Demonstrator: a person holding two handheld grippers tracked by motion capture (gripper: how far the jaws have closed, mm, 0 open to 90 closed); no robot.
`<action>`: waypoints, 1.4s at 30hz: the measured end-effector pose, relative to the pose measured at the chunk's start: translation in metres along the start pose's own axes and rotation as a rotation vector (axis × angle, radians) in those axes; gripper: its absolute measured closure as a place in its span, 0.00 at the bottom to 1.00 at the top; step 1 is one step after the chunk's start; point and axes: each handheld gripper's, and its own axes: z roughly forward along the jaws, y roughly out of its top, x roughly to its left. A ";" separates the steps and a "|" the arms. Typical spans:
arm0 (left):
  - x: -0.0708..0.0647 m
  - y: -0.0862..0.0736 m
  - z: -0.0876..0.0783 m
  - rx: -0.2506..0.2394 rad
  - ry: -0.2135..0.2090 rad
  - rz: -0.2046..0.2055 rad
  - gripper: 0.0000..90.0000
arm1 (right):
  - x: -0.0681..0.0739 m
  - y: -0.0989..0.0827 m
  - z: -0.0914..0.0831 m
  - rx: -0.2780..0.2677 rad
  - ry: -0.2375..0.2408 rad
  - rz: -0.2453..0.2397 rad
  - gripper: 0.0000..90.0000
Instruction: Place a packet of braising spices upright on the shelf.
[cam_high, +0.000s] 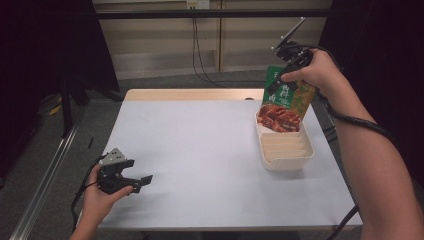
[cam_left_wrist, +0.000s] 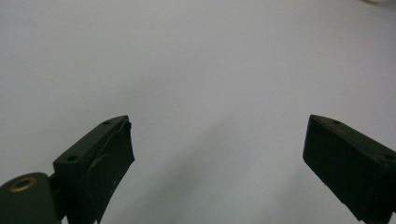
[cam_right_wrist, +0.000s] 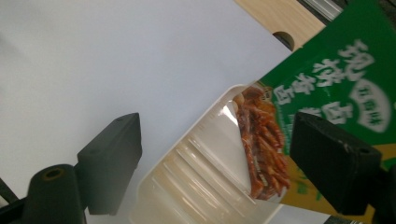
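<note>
High view puts the green snack packet (cam_high: 286, 100) standing on end in the far end of the white ribbed tray (cam_high: 292, 155), its printed red food facing the person and its top leaning toward the right gripper (cam_high: 278, 83). Right gripper view has the packet (cam_right_wrist: 327, 88) in front of the right-hand jaw, at the far end of the tray (cam_right_wrist: 196, 154), with the other jaw well apart from it over the tray's near rim; the jaws stand wide and nothing is pinched between them, though whether the packet rests against one pad I cannot tell. The tray sits on the right side of the pale grey table (cam_high: 200, 150), near its right edge. Behind the grey sheet a strip of bare wood (cam_high: 195, 94) runs along the far edge. The left gripper (cam_high: 137, 183) is at the near left corner of the table, held low, its jaws spread wide over bare table (cam_left_wrist: 196, 70) and gripping nothing.
</note>
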 end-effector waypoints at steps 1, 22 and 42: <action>-0.001 0.000 -0.001 0.006 0.005 -0.004 0.09 | 0.000 0.000 0.000 0.000 0.000 0.000 0.18; 0.000 0.000 -0.001 0.008 0.006 0.007 0.09 | 0.039 -0.012 0.058 -0.015 0.114 -0.069 0.14; -0.001 0.000 0.000 0.014 0.005 0.003 0.09 | 0.074 -0.034 0.103 -0.028 0.145 -0.172 0.11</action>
